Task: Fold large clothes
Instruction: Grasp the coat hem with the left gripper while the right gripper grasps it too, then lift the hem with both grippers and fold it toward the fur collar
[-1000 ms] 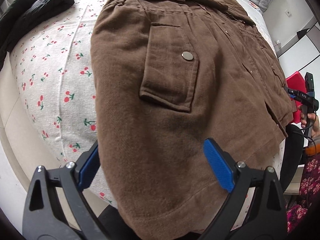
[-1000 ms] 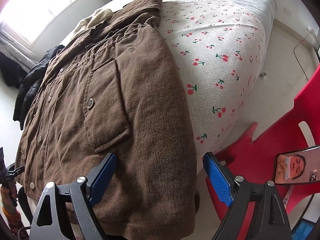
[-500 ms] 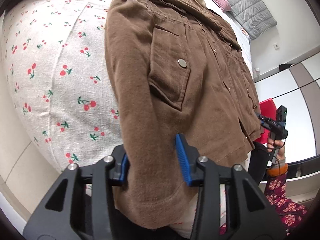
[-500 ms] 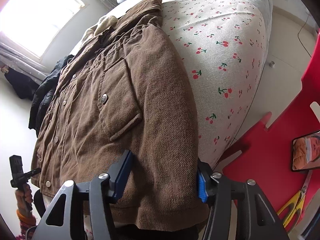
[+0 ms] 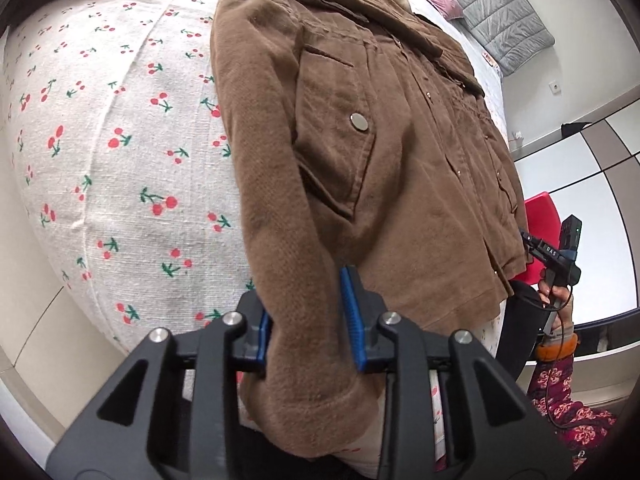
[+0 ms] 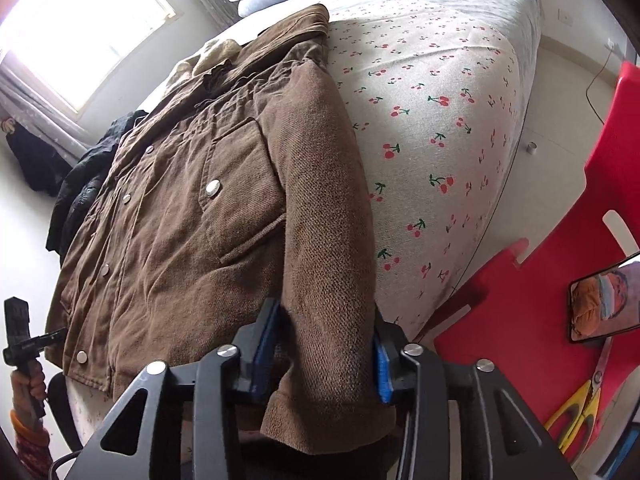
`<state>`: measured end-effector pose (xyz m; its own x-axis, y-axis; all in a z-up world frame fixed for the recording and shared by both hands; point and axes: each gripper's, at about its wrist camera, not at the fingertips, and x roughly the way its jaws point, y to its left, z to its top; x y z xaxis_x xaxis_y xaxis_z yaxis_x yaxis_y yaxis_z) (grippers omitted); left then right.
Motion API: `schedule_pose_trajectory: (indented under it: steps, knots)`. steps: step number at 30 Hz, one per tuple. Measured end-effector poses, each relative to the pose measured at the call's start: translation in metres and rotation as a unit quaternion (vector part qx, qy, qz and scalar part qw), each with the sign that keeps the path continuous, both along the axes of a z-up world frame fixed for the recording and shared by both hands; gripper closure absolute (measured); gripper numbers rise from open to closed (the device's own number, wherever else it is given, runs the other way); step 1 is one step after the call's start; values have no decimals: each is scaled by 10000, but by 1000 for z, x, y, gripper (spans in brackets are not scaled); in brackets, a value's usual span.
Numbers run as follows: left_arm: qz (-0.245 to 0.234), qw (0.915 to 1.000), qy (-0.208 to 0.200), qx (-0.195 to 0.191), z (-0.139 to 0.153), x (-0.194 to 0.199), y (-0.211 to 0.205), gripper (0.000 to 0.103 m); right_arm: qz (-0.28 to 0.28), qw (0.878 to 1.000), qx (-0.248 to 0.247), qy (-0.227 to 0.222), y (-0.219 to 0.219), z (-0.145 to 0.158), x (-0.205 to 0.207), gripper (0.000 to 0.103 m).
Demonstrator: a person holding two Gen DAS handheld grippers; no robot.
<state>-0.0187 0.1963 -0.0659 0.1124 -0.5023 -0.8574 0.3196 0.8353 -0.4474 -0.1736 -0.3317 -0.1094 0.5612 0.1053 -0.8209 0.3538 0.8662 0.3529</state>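
Note:
A large brown jacket [image 5: 380,152] lies front up on a bed with a cherry-print sheet [image 5: 100,128]; it also shows in the right wrist view [image 6: 192,208]. My left gripper [image 5: 308,316] is shut on the cuff end of one sleeve [image 5: 288,272] at the bed's near edge. My right gripper [image 6: 324,352] is shut on the cuff end of the other sleeve [image 6: 328,240]. Both sleeves lie along the jacket's sides. Each cuff hangs past the blue pads toward the camera.
A black garment [image 6: 80,184] lies at the bed's far side under the window. A red plastic chair [image 6: 560,280] with a phone [image 6: 604,300] and yellow scissors [image 6: 576,408] stands right of the bed. Pillows and a grey quilt [image 5: 500,12] lie at the head.
Both grippers were open around the sleeve ends one second ago; they have closed onto the sleeves and moved slightly up along them.

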Motion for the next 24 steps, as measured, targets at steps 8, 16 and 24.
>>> schedule_pose_trajectory:
  steps: [8,16,24]
  knots:
    - [-18,9998,191,-60,-4,-3,-11,49,143,9986,499,-37,-10,-14,-1,46]
    - [606,9914,267,-1128,8,-4,-3,85,183,9924,324,-1172,5,30,-17,92]
    - [649,9730,-945,-2004,105,47,-25,87,400,9733,-63,-2259,0,133,51,93]
